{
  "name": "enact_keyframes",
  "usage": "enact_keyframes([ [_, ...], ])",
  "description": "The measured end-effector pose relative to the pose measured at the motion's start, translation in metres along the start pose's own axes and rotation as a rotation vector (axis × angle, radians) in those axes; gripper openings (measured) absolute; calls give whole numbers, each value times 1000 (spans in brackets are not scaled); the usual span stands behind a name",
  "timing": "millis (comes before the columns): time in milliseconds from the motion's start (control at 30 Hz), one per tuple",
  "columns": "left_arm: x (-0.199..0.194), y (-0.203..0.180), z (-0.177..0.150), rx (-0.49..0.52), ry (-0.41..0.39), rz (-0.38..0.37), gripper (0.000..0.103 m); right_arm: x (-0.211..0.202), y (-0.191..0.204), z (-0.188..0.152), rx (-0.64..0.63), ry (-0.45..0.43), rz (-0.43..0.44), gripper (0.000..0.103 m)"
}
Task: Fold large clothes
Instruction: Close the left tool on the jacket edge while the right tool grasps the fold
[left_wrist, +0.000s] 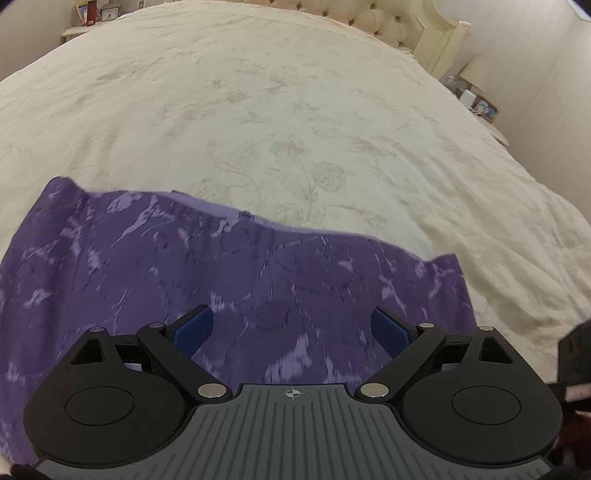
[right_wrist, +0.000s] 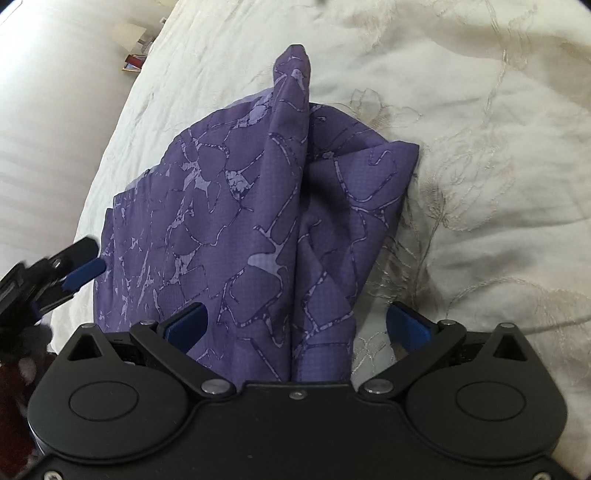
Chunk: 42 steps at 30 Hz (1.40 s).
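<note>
The purple garment (left_wrist: 236, 280) is the landmark: a thin cloth with a paler cracked pattern, lying on the cream bedspread (left_wrist: 280, 122) near its closer edge.

In the left wrist view, far left of the garment and beyond it, a bedside shelf (left_wrist: 75, 33) carries framed pictures and small items too blurred to name. The left gripper (left_wrist: 291, 328) hangs over the garment's near part with its blue-padded fingers (left_wrist: 194, 328) spread wide; nothing lies between them but the flat cloth below. Past the garment's far edge the bedspread runs to a tufted headboard (left_wrist: 373, 18). To the garment's right, beside the bed, stands a nightstand (left_wrist: 480, 107) with a framed photo and a lamp.

In the right wrist view the left gripper (right_wrist: 83, 275) appears at the garment's left edge. The garment (right_wrist: 229, 206) lies partly bunched here, one fold rising to a peak. The right gripper (right_wrist: 297, 325) has its fingers apart, a bunched fold of the garment running between them without being pinched.
</note>
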<state>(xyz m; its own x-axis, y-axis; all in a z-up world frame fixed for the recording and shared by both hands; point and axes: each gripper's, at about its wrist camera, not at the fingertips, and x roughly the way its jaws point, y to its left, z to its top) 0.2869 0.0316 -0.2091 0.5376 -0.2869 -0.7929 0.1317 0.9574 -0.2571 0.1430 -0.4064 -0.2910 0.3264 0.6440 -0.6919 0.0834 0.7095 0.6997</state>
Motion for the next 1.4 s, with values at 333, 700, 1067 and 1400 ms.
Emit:
enact_keyframes([
  [333,42,0,18,-7,52,70,33,-4,-19,6,21,33,76,103],
  [700,72,13,12,-11,79,78,14,-4,-12,12,11,45,81,96],
  [1067,37,17,7,-66,20,45,15,-19,10,29,9,92,130,32],
  [1400,-19,30,-62,-138,28,62,15,-38,43,31,-37,62,153,31],
])
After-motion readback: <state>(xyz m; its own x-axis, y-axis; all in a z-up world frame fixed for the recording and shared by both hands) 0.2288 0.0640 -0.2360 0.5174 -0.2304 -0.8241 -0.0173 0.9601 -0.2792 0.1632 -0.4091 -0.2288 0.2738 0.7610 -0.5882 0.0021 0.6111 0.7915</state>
